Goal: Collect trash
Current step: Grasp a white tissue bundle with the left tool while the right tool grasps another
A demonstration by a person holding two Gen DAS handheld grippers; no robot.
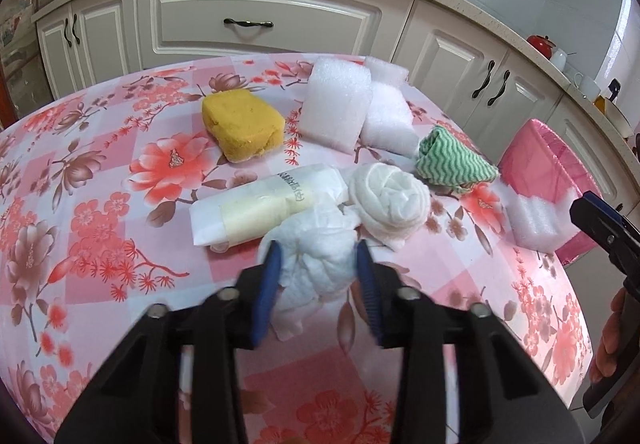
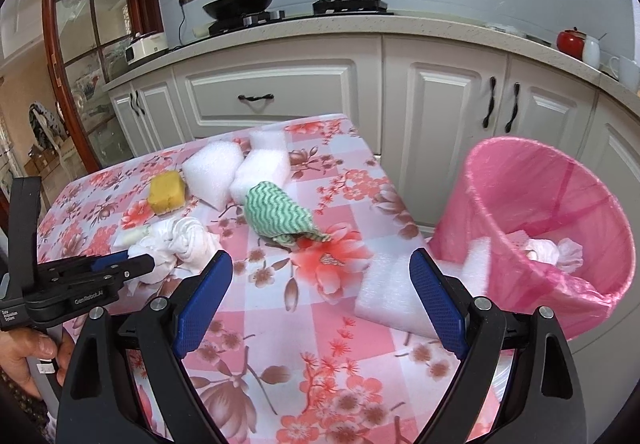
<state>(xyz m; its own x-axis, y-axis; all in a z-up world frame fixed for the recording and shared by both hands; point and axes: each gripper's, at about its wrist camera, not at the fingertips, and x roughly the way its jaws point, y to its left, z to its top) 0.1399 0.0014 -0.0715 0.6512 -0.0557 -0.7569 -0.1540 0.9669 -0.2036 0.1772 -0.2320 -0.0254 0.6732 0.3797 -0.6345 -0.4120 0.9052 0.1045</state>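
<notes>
Here, left wrist view: the left gripper [image 1: 318, 260] is closed on a crumpled white tissue wad [image 1: 316, 264], blue pads pressed against both its sides, near the middle of the tabletop [image 1: 100, 212]. Just beyond lie a wrapped white roll [image 1: 260, 204] and a twisted white cloth [image 1: 390, 200]. Toward the far edge: a yellow sponge [image 1: 242, 126], white foam blocks [image 1: 336, 104], a green striped rag [image 1: 452, 160]. At the right edge sits a foam sheet [image 1: 536, 220], with the pink bin [image 1: 540, 160] behind it.

Right wrist view: the right gripper [image 2: 320, 300] stands wide, empty, above the tabletop's near right part. The foam sheet [image 2: 392, 292] overhangs the right edge beside the pink bin [image 2: 540, 204], which holds tissue. The left gripper [image 2: 138, 264] meets the white pile at the left edge.
</notes>
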